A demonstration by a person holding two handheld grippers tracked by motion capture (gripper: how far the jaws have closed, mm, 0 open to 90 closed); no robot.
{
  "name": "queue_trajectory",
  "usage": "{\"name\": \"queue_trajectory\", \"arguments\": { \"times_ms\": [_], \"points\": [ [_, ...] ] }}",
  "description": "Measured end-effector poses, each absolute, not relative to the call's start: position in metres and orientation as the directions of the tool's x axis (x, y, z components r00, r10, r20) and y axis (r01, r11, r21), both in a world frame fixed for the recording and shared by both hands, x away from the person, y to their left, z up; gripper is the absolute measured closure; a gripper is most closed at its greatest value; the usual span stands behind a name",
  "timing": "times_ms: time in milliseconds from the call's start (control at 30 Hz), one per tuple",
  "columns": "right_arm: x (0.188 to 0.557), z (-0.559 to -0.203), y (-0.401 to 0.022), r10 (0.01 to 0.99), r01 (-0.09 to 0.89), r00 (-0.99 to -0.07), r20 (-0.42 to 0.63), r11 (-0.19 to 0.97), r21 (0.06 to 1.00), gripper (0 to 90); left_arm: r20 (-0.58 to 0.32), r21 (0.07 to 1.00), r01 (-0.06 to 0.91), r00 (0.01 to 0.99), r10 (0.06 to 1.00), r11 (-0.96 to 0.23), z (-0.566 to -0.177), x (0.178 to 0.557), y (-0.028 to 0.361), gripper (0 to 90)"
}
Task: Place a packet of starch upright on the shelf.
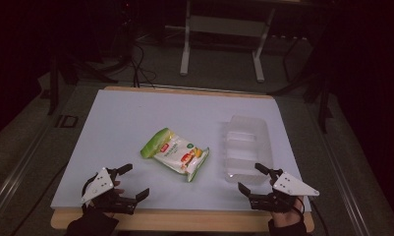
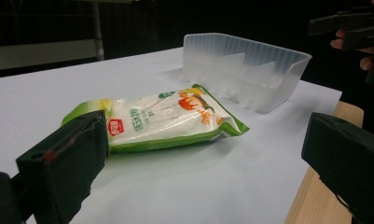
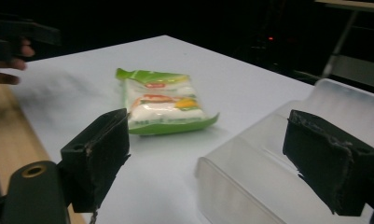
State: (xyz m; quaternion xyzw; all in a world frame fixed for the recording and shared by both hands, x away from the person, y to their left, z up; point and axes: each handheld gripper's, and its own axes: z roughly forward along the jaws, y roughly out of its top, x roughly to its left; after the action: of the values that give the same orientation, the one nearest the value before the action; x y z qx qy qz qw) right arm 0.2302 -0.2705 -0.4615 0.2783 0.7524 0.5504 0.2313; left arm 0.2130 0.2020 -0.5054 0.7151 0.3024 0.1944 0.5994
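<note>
A green and white snack bag [image 1: 176, 154] lies flat near the middle of the white board [image 1: 135, 118]; it also shows in the left gripper view [image 2: 161, 119] and the right gripper view [image 3: 163, 105]. A clear plastic divided tray [image 1: 247, 146] stands to its right [image 2: 247, 67] [image 3: 278, 163]. My left gripper [image 1: 128, 181] rests open at the front left corner, with nothing between its jaws [image 2: 203, 168]. At the front right my right gripper [image 1: 253, 178] is open too, just before the tray's near end [image 3: 208, 158].
The board sits on a wooden table whose edge [image 1: 184, 220] runs along the front. Beyond the board stand a white table frame [image 1: 224, 39] and cables on a dark floor. Open board surface lies left of and behind the bag.
</note>
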Motion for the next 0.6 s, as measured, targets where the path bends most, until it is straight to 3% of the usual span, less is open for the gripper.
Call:
{"name": "queue_trajectory", "arguments": {
  "times_ms": [600],
  "points": [
    [0.2278,-0.4580,-0.2662,0.633,0.154,-0.772,-0.055,0.270,0.951,13.7,-0.091,0.974,0.197,0.790,0.606,-0.111,-0.5057,0.2138,0.1924,1.5]
  ]
}}
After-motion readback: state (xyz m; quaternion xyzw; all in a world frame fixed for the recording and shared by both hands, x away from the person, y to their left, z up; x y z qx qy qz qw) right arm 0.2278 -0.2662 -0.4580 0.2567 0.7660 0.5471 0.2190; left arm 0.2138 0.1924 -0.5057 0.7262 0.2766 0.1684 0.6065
